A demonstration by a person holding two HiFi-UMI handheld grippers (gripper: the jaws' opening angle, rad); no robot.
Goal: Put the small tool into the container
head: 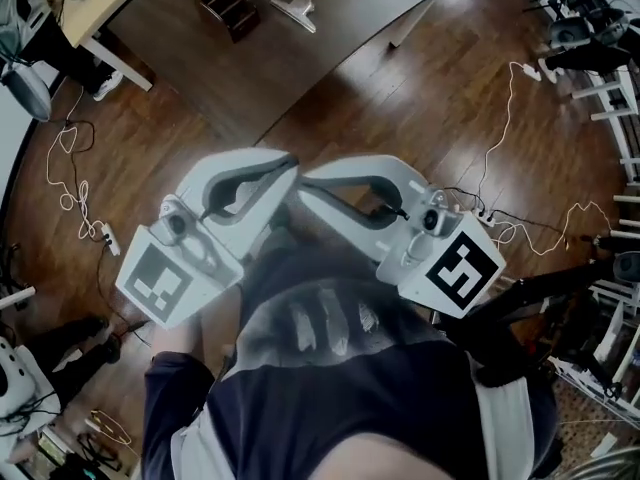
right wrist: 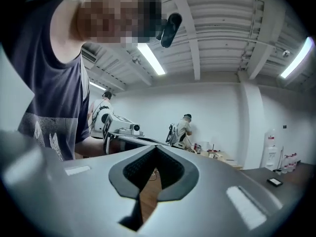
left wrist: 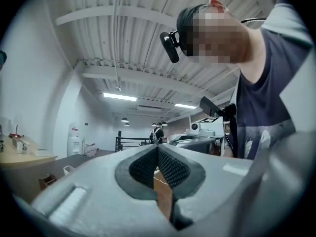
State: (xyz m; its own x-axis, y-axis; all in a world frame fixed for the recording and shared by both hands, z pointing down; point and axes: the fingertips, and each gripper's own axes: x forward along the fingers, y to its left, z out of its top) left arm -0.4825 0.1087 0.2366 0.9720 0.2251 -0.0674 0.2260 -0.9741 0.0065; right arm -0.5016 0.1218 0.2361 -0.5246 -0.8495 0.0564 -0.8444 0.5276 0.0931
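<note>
Currently both tools are parked against the person's chest, not at the work area. The left gripper (head: pixel 286 171) and the right gripper (head: pixel 306 181) point inward, and their tips almost meet in front of the dark shirt (head: pixel 340 368). Each gripper view shows the ribbed pads pressed together at the tip. Only wooden floor is visible through the slot below, so neither jaw pair carries anything. This posture reads as a rest or start position, with jaws closed and arms drawn in, which suggests the task is not yet under way. The task items lie well apart from the grippers on the dark table (head: pixel 320 48) at the top of the head view. The container (head: pixel 229 7), a dark box with open compartments, stands well in from the table's near edge. The small tool (head: pixel 294 10), a pale object whose exact type cannot be made out, lies just beside the container on its right and outside it.
</note>
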